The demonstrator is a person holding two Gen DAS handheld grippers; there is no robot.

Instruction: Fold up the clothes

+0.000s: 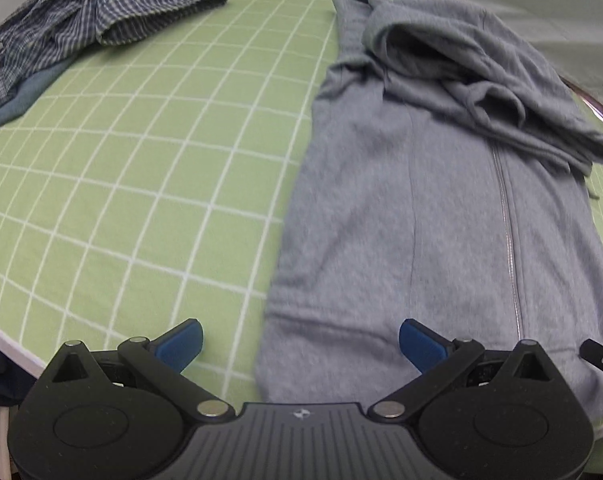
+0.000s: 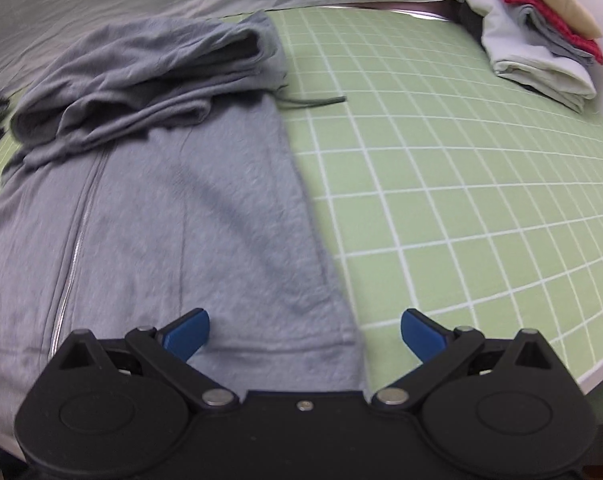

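Green checked sheet [image 1: 141, 168] beneath grey hoodie [image 1: 441, 220], hem between spread left hand-held gripper [image 1: 301, 346] fingertips.

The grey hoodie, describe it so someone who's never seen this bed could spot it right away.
Start at the green checked sheet covering the bed. The grey hoodie lies flat along its middle, hem nearest both open grippers, sleeves and hood bundled at the far end. Unlike the crumpled plaid shirt in one far corner and the folded stack in the other, it is plain grey with a silver zip.

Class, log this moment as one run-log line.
left gripper: open, empty | right gripper: open, empty | grey hoodie: sleeves folded in, flat on bed
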